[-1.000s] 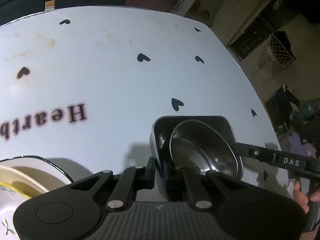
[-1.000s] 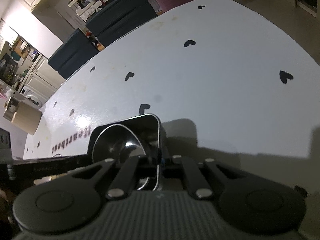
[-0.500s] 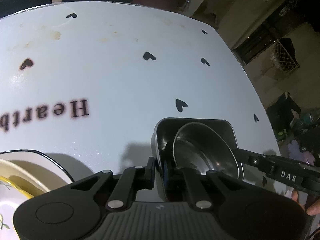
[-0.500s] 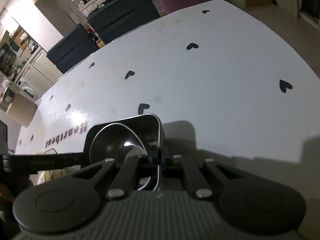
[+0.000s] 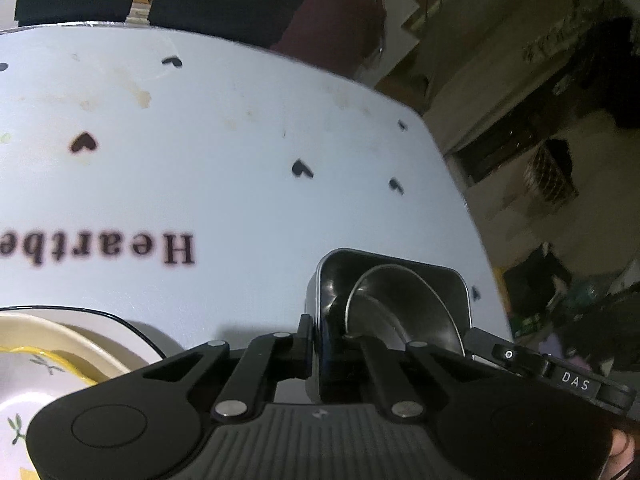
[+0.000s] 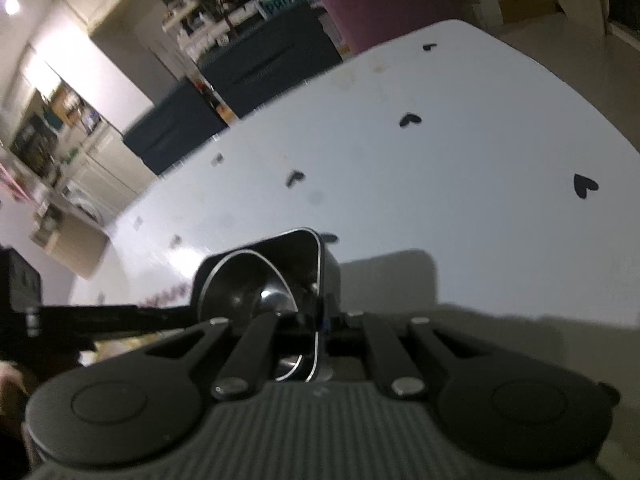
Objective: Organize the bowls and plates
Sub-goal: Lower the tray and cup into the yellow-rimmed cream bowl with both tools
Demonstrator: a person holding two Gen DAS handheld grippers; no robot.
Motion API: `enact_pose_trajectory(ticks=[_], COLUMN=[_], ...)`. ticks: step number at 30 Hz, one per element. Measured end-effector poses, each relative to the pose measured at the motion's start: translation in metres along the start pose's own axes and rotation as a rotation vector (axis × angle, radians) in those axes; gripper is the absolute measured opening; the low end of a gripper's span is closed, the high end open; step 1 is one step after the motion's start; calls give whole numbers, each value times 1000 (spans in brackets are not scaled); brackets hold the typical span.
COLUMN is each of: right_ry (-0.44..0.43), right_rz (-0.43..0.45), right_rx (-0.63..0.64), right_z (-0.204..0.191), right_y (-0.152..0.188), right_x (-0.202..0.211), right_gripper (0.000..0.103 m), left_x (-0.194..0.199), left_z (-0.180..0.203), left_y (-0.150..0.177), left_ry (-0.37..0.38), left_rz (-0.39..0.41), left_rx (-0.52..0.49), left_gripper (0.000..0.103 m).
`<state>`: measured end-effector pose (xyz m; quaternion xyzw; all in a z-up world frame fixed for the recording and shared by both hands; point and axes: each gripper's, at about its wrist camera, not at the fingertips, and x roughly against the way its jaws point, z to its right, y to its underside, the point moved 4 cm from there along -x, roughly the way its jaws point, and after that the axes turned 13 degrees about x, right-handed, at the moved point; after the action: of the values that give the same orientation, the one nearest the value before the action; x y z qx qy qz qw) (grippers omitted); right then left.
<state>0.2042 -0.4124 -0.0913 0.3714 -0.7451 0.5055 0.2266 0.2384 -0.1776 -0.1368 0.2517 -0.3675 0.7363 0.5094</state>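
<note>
Both grippers clamp the same dark square container (image 5: 386, 276), one on each side wall. The left gripper (image 5: 316, 340) has its fingers drawn narrow over the container's left wall, one finger outside and one inside. The right gripper (image 6: 320, 320) pinches the opposite wall in the same way — that wall's bright rim runs straight down between its fingers. Inside the container sits a round steel bowl (image 5: 404, 308), tilted so that its rim leans against the far inner wall; from the right wrist view the bowl (image 6: 248, 288) shows a bright glint at its bottom. The container (image 6: 292, 256) is above the white table (image 5: 240, 184), which is printed with small black hearts and the lettering "Heartbe" seen upside down; whether its base touches the table cannot be told, though a shadow lies on the surface just beside it. At the lower left of the left wrist view lies a stack of plates (image 5: 48, 356) — cream and yellow-rimmed, the topmost with small leaf sprigs.
</note>
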Motion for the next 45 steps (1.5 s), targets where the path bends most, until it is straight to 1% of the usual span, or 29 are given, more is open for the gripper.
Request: enact_pose_trajectory(ticks=[4, 11, 15, 21, 26, 32, 35, 39, 42, 45], right_ry=[-49, -119, -156, -211, -245, -245, -237, -204, -179, -168], right_rz=[67, 137, 160, 172, 155, 86, 54, -21, -53, -71], right_rx=[-27, -15, 5, 36, 84, 124, 141, 164, 185, 177], right_z=[-9, -37, -51, -81, -108, -137, -148, -155, -155, -150], right_y=[-2, -5, -6, -3, -3, 6, 14, 26, 29, 29], right_x=[14, 25, 29, 28, 16, -3, -8, -12, -18, -21], right_gripper=[5, 5, 5, 5, 5, 5, 5, 6, 7, 7], left_x=[26, 83, 117, 162, 194, 212, 213, 205, 197, 190], left_z=[-3, -17, -31, -57, -88, -123, -135, -145, -150, -152], left_y=[-2, -2, 4, 15, 28, 40, 42, 42, 41, 42], left_ry=[44, 113, 133, 138, 131, 102, 76, 38, 12, -12], left_rz=[42, 133, 183, 257, 310, 319, 311, 289, 265, 239], left_rx=[20, 41, 44, 59, 95, 143, 146, 133, 131, 119], left_gripper=[4, 4, 4, 4, 4, 4, 4, 4, 4, 4])
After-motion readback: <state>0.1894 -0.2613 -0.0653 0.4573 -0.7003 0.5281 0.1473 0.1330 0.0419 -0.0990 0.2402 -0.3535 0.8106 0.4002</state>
